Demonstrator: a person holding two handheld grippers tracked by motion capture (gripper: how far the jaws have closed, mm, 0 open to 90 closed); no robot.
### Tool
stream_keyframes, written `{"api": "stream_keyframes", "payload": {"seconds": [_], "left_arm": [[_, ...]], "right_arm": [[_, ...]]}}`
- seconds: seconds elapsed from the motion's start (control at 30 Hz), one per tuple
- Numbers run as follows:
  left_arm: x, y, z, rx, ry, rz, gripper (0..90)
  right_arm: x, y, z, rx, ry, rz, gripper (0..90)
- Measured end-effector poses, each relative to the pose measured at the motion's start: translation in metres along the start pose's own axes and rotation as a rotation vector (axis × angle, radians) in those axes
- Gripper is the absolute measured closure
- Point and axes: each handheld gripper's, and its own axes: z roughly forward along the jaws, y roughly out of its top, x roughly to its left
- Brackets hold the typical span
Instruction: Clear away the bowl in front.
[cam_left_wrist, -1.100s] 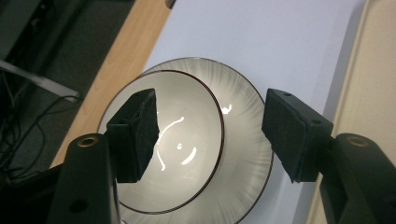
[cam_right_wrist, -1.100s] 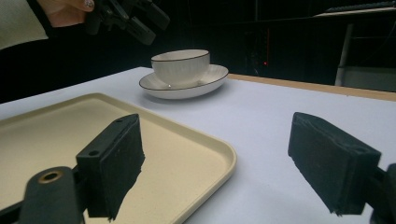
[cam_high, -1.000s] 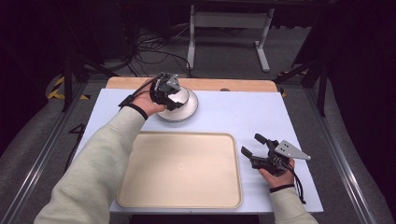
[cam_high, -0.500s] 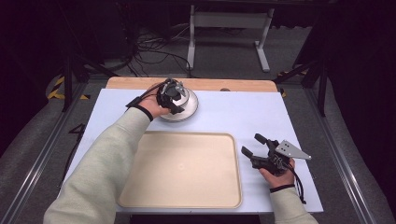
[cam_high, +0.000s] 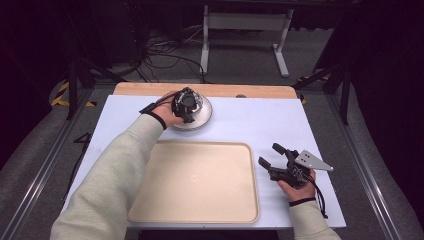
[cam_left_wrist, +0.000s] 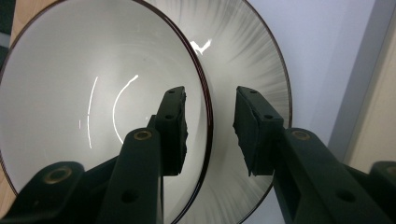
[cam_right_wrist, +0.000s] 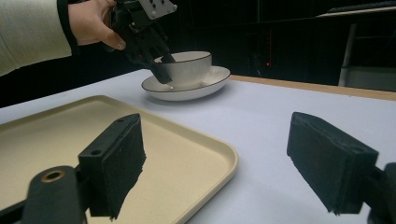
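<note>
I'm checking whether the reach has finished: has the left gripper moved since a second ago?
Yes. The left gripper has sunk toward the bowl on its saucer; its jaws have just been closing, straddling the bowl's rim.

Glazed ceramic against matt plastic on a smooth white tabletop.
Glossy white bowl (cam_left_wrist: 93, 107) with dark thin rim, catching light streaks, seated on an equally shiny saucer (cam_right_wrist: 205, 84); matt black left gripper (cam_left_wrist: 210, 135) with rough foam-like pads (cam_left_wrist: 180, 135) astride the bowl's wall; same coarse pads on right gripper (cam_right_wrist: 233, 163); cream tray (cam_high: 195, 180) of smooth, dull plastic; pale wood strip (cam_high: 225, 90) along the matt table (cam_high: 280, 125); soft knit sleeve (cam_high: 110, 180).
</note>
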Motion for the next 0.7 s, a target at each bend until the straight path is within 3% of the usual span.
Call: {"api": "stream_keyframes", "payload": {"seconds": [0.17,0.3,0.43,0.53,0.57,0.7], "left_arm": [[-0.0006,-0.0005,0.0043,0.038,0.004,0.019,68.7],[0.0001,-0.0007,0.0037,0.070,0.024,0.041,79.2],[-0.0013,0.0018,0.0047,0.073,0.031,0.069,81.9],[-0.0015,0.0023,0.0049,0.084,0.022,0.046,83.1],[-0.0017,0.0022,0.0051,0.091,0.024,0.065,83.6],[-0.0031,0.0036,0.0037,0.119,0.021,0.070,84.2]], "right_arm": [[0.0000,0.0000,0.0000,-0.001,-0.001,-0.003,20.0],[-0.0001,0.0000,0.0000,-0.001,0.000,-0.003,20.2],[-0.0001,0.0000,0.0000,-0.001,0.001,-0.001,20.2],[-0.0001,0.0000,-0.0001,-0.002,0.000,-0.003,20.6],[0.0000,0.0000,-0.0001,-0.002,0.000,-0.001,20.8],[-0.0002,0.0000,-0.0001,-0.003,0.001,0.001,20.8]]}}
